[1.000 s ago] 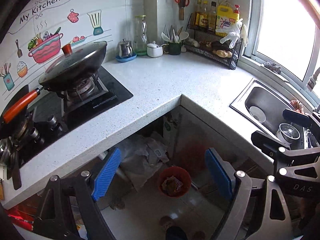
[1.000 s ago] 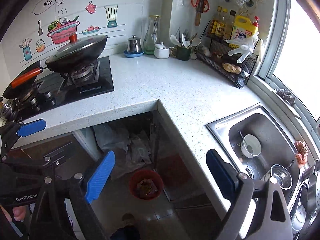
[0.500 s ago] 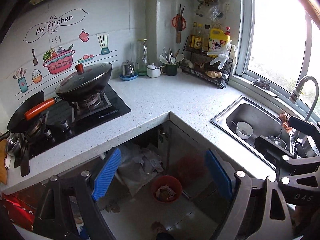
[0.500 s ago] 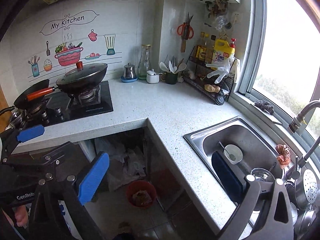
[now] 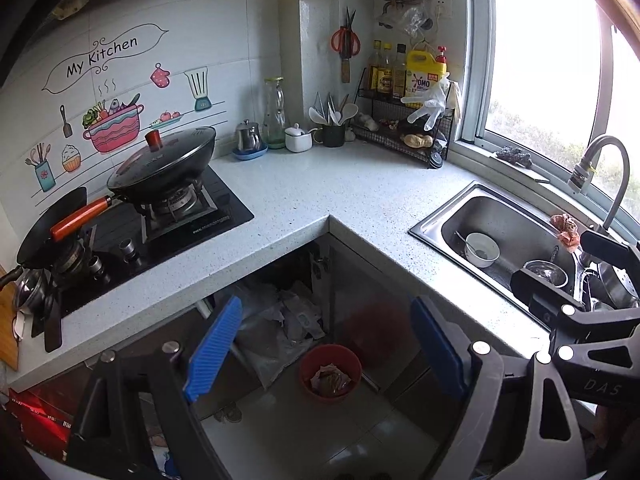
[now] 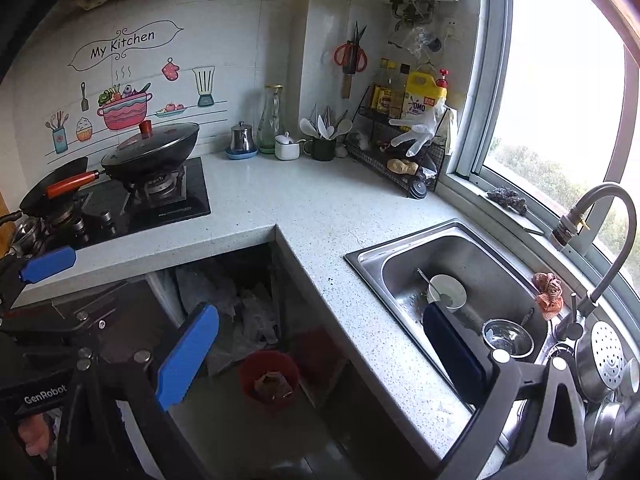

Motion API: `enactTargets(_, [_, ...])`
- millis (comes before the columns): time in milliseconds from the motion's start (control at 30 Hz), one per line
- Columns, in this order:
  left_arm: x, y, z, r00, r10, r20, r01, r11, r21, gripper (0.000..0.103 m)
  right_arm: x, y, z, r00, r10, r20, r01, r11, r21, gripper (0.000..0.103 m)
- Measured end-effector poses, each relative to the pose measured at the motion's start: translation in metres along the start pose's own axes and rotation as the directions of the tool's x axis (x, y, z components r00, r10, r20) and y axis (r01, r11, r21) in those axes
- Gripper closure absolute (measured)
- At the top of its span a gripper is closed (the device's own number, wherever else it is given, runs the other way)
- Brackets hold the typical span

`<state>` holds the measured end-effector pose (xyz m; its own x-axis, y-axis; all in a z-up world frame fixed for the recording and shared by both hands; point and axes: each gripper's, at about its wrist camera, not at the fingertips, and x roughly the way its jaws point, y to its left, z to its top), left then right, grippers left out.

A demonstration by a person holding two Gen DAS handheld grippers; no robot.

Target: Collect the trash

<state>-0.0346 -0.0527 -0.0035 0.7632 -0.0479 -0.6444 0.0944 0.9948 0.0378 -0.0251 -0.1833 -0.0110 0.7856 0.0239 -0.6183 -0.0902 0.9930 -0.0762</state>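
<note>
red round plastic bin (image 5: 330,372) of trash sits on the floor below the speckled desk (image 5: 320,188); left gripper (image 5: 326,346) and right gripper (image 6: 320,356) fingers spread wide, empty, the right just widened.

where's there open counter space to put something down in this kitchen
The countertop is bare across its corner, between the black stove, the wire rack and the sink. The strip in front of the sink is also free. The back wall is crowded with jars and a utensil cup; the sink holds dishes.
</note>
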Motion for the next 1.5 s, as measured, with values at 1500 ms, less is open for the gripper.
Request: enactTargets(1500, [-0.015, -0.002, -0.007, 1.0, 0.002, 0.001, -0.002, 1.0, 0.004, 0.018, -0.016, 0.007, -0.007, 1.0, 0.007, -0.01, -0.007, 0.998, 0.055, 0.001])
